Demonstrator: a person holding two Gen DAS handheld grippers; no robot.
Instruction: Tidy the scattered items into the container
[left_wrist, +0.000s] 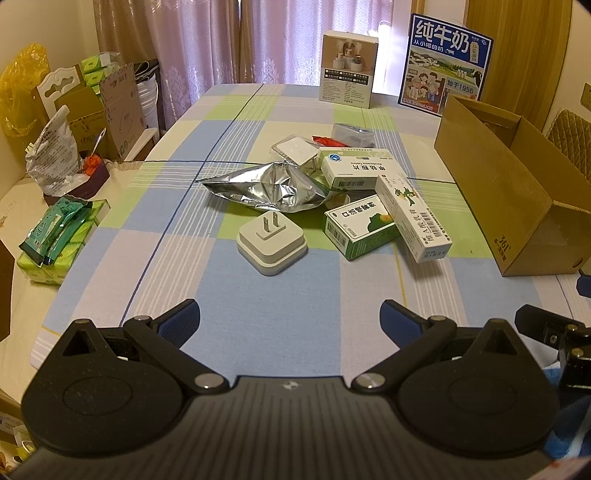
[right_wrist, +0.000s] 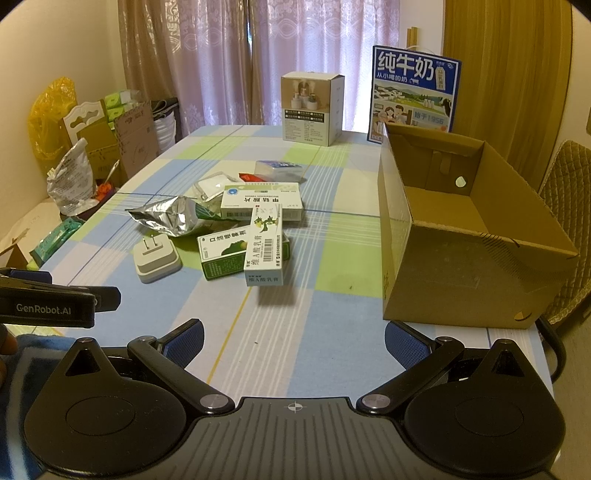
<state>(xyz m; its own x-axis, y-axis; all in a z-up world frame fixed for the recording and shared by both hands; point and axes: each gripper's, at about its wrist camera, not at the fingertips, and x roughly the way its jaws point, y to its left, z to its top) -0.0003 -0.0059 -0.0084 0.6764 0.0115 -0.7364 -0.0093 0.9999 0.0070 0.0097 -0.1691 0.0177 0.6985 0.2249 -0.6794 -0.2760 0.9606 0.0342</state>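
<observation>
- Hovering above the near edge of the checked worktop (left_wrist: 280, 295), the left tongs (left_wrist: 290, 314) stand spread wide with nothing between them.
- The right tongs (right_wrist: 293, 334) gape equally wide, also empty.
- Ahead of both tongs lies the scatter: a white plug adapter (left_wrist: 271, 245) nearest, a crumpled foil pouch (left_wrist: 266, 186) behind it, and three medicine boxes (left_wrist: 360, 230) overlapping to its right.
- The open cardboard box (right_wrist: 476, 236) sits ahead and right of the right tongs, apart from the pile.

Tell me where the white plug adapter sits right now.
The white plug adapter lies prongs up on the checked tablecloth, nearest the camera in the pile: just in front of the silver foil pouch, left of the green medicine box.
</observation>
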